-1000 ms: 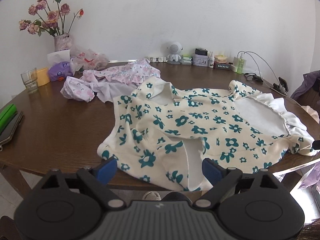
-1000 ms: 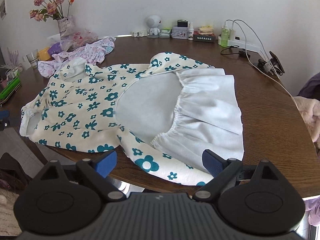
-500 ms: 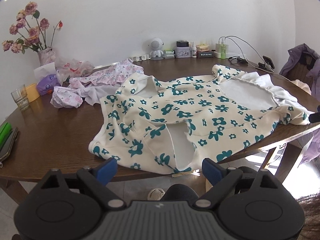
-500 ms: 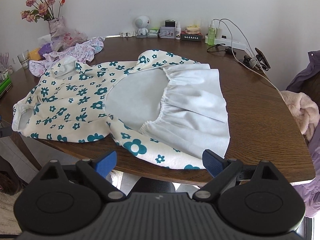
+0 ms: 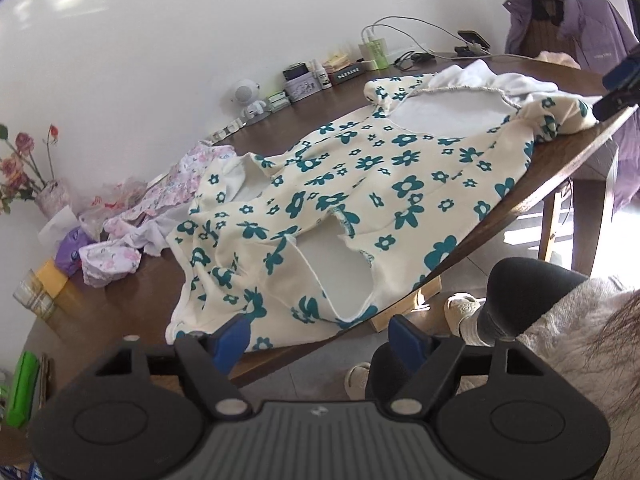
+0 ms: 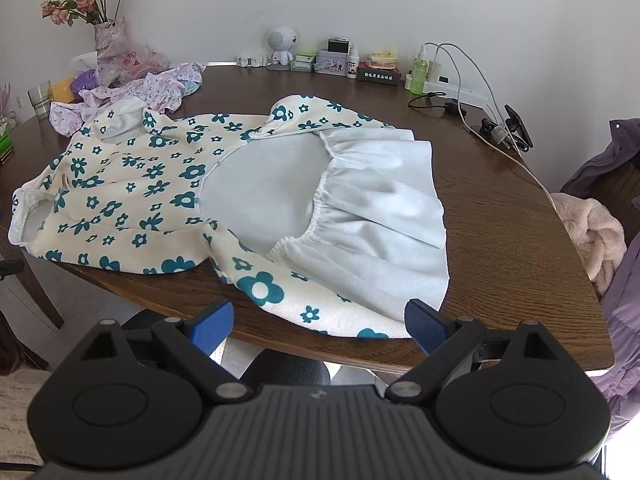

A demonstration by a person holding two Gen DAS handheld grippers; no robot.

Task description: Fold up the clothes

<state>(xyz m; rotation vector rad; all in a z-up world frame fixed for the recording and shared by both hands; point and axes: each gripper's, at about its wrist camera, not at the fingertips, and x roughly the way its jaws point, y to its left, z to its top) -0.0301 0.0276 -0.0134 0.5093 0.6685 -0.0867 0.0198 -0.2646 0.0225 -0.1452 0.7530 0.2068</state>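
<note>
On the one wooden table (image 6: 500, 216) I count one cream dress with teal flowers (image 6: 132, 184), one heap of pink floral clothes (image 6: 148, 88), one vase of roses (image 6: 106, 36), one drinking glass (image 6: 39, 98) and one small white robot figure (image 6: 281, 44). Along the wall I count two spray bottles: one white bottle (image 6: 352, 65) and one green bottle (image 6: 420, 74), plus one white power strip (image 6: 456, 90). I hold two grippers, my left gripper (image 5: 320, 334) and my right gripper (image 6: 320, 322), each with two blue pads.
</note>
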